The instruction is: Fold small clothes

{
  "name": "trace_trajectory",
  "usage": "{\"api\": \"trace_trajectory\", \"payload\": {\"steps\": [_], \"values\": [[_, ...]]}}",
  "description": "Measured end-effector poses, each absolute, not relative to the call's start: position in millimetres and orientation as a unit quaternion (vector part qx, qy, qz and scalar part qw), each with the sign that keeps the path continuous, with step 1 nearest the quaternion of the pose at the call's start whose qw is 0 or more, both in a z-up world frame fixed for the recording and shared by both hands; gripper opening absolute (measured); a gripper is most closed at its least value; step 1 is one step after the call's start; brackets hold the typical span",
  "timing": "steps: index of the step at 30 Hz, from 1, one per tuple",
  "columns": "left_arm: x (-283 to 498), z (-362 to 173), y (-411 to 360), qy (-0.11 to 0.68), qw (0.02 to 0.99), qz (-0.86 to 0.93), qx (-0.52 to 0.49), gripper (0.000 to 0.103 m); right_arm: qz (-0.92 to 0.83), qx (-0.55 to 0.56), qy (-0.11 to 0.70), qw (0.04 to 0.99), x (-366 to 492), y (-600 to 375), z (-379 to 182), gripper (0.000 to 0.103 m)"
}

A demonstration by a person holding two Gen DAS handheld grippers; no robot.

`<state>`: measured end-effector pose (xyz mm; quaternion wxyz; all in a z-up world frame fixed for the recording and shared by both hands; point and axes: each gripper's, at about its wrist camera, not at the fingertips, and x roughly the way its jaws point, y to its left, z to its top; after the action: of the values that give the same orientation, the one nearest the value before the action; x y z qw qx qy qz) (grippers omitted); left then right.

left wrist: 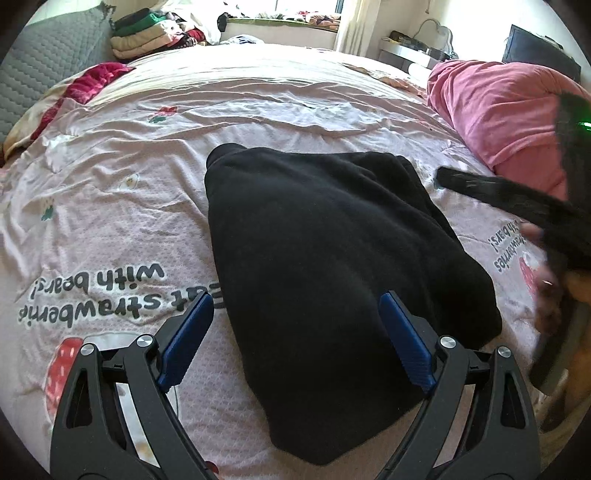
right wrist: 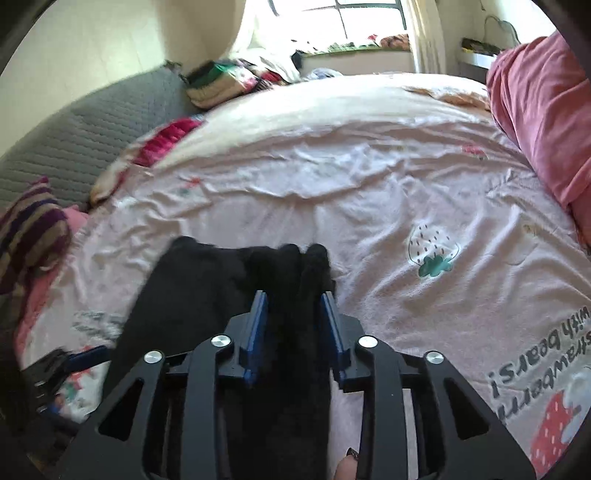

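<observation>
One black garment (left wrist: 332, 251) is seen lying on the bed (left wrist: 258, 96), spread over the pink printed cover, roughly in the middle of the left wrist view and already doubled into a compact, rounded shape. It is judged to be soft, thick and fleecy, light in weight, limp rather than stiff, and not fragile; slipping is unlikely, as the nap should catch on the pads. A hold is best taken at an edge or corner, where only a layer or two is gathered, since a bite in the middle would bunch the whole stack.

The left tongs (left wrist: 295, 306) are held wide open, poised over the near end of the garment, with nothing pinched between them. The right tongs (right wrist: 293, 302) are partly closed around a bunched fold of the same black cloth at its right edge; the fabric runs between the blue pads (right wrist: 258, 317), though whether it is firmly pressed cannot be told, as the picture is blurred.

By count: one black garment in work, two tongs, one rose-pink bundle (left wrist: 498, 110) at the right of the bed, and one stack of folded clothes (left wrist: 147, 33) at the far end.
</observation>
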<state>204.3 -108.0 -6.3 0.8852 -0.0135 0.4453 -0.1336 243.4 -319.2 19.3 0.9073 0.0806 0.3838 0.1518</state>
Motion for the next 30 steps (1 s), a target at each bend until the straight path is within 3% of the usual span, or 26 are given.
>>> {"api": "trace_trajectory", "payload": {"steps": [12,17,21,30], "values": [[186,-1,-101,0.433,0.892,-0.122,-0.034,0.084,0.203,0.148,0.446,0.859,199,-318,-15,0.038],[182,4,-98,0.432,0.892,-0.124,-0.041,0.072,0.214,0.213,0.445,0.843,198,-331,-24,0.037],[182,2,-100,0.441,0.886,-0.135,-0.045,0.054,0.214,0.185,0.437,0.854,193,-325,-21,0.021],[175,4,-104,0.441,0.886,-0.137,-0.039,0.045,0.182,0.115,0.411,0.886,180,-321,2,0.015]]}}
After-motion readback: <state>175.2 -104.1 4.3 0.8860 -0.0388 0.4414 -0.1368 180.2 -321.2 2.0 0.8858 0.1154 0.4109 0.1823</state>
